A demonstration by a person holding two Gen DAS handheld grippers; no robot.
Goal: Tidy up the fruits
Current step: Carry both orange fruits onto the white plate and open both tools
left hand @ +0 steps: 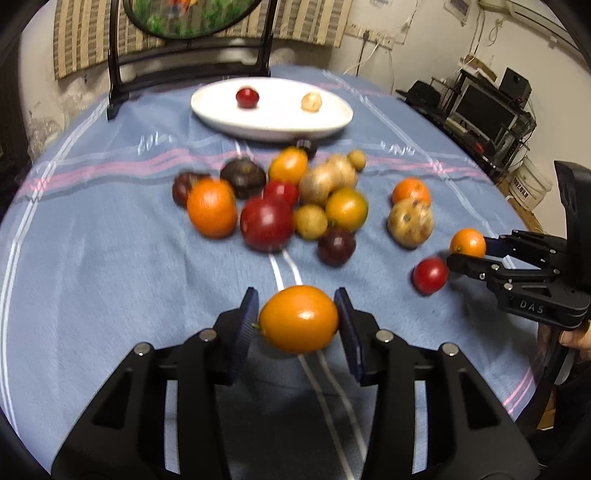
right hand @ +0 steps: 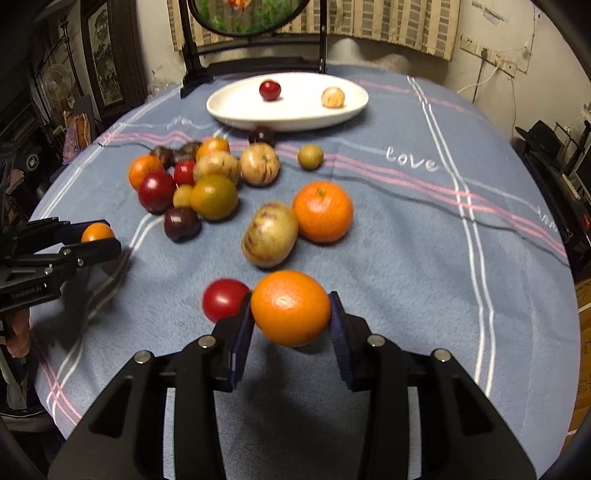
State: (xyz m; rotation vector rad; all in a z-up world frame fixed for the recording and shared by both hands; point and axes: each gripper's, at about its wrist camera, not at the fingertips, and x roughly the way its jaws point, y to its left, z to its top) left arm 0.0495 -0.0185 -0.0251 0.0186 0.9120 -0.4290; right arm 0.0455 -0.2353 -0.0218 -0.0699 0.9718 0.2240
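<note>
My left gripper (left hand: 298,320) is shut on a smooth orange fruit (left hand: 299,318), held above the blue cloth. My right gripper (right hand: 291,312) is shut on a dimpled orange (right hand: 290,307); in the left wrist view that same right gripper (left hand: 466,254) shows at the right edge with its orange (left hand: 467,242). A small red fruit (right hand: 224,299) lies just left of the right gripper's fingers. A white oval plate (left hand: 221,114) at the far side carries a red fruit (left hand: 247,97) and a pale yellow fruit (left hand: 311,102). A pile of mixed fruit (left hand: 280,199) lies mid-table.
A blue cloth with pink and white stripes (right hand: 424,229) covers the round table. A large orange (right hand: 322,211) and a speckled yellow fruit (right hand: 269,234) lie apart from the pile. A dark stand with a round mirror (right hand: 251,16) rises behind the plate. Shelves with electronics (left hand: 484,110) stand at right.
</note>
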